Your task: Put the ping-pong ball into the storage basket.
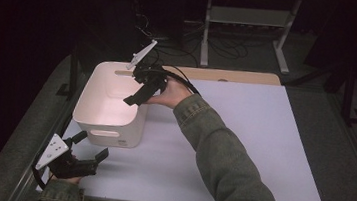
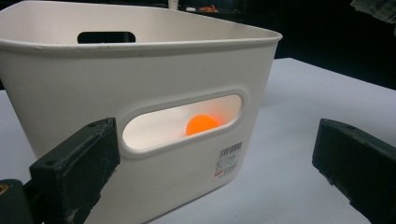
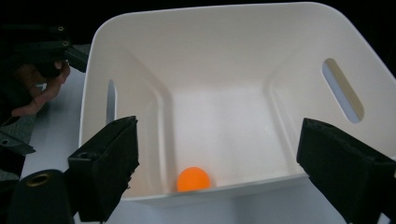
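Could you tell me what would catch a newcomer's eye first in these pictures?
The bright orange ball lying on the floor of the white bin at the table's left side stands out most; it also glows through the bin's handle slot. Next, the right tongs hang open above the bin, with nothing between them.

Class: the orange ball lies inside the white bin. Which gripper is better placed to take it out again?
Probably the right gripper: it hangs open above the bin, over the ball. The left gripper sits outside the wall.
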### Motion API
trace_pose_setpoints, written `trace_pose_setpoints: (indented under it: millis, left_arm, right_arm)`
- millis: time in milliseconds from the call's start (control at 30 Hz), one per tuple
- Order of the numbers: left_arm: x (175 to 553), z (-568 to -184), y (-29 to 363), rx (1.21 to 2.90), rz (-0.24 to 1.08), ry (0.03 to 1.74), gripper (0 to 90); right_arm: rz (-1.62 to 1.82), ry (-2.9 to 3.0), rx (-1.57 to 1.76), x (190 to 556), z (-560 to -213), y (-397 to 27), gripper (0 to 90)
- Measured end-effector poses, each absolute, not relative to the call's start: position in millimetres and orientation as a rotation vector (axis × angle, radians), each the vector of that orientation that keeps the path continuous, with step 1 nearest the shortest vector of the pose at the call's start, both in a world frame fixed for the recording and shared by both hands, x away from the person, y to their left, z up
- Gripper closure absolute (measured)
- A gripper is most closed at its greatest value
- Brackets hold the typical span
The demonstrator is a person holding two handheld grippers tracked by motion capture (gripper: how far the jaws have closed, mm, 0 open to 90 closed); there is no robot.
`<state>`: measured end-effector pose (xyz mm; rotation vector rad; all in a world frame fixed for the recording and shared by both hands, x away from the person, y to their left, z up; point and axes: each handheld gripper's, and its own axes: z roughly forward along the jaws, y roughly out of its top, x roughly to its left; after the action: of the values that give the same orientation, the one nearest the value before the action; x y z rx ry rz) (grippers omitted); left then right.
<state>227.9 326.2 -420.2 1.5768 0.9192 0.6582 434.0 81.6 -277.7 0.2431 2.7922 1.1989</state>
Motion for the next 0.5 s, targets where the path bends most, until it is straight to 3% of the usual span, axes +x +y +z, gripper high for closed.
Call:
trace_pose_setpoints:
  millis: [100,500]
  left_arm:
    - [228,-420,326,1.576,0.658,0.920,0.3]
    - [228,-420,326,1.581,0.660,0.916,0.3]
  right_arm:
    - [1.211,2.776,0.281,434,-275,73,0.0]
    - [1.210,2.727,0.344,432,-277,49,0.0]
